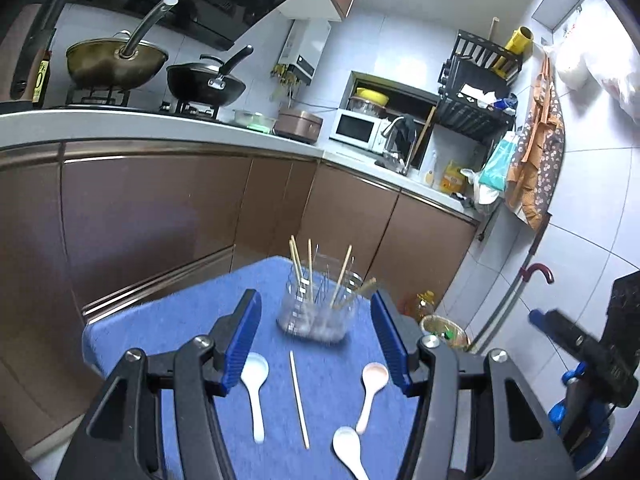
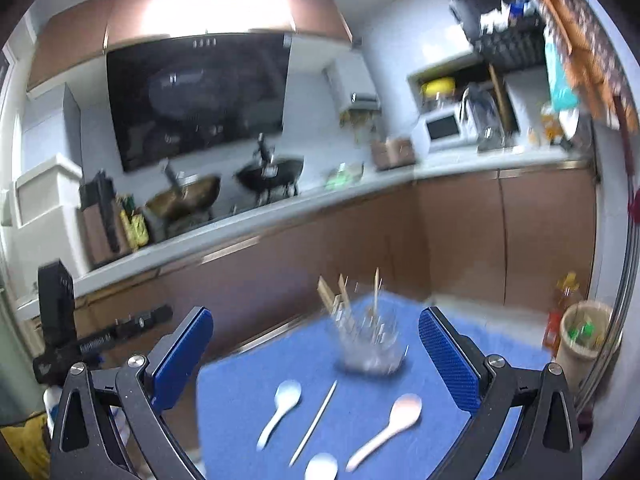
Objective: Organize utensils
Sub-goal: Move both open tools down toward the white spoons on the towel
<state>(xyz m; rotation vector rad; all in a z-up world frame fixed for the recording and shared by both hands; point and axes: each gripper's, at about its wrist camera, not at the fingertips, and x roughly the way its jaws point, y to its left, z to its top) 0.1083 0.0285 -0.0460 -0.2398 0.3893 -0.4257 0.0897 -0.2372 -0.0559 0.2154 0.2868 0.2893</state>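
The blue-covered table (image 1: 168,332) carries everything you must sort, and both tools hang above its near edge. Your left gripper (image 1: 316,340) and right gripper (image 2: 316,356) each stand spread wide, with nothing between the blue pads (image 1: 244,340). At the far end of the cloth stands one clear jar (image 1: 316,312), which holds three chopsticks upright (image 1: 310,272), as far as the left wrist view shows; the right wrist view is too blurred to confirm the count. Nearer you, on the cloth, lie three spoons and one loose chopstick (image 1: 299,398): a white spoon (image 1: 256,388) to the left of the stick, a pink spoon (image 1: 372,392) to its right, and a second white spoon (image 1: 349,450) nearest you. The step in hand is likely a first pick. Choose one piece, bring one tool down with its pads square across the handle, and close on the middle of the handle so the piece does not pivot. The thin chopstick lies flat, so you may find it the hardest to lift.
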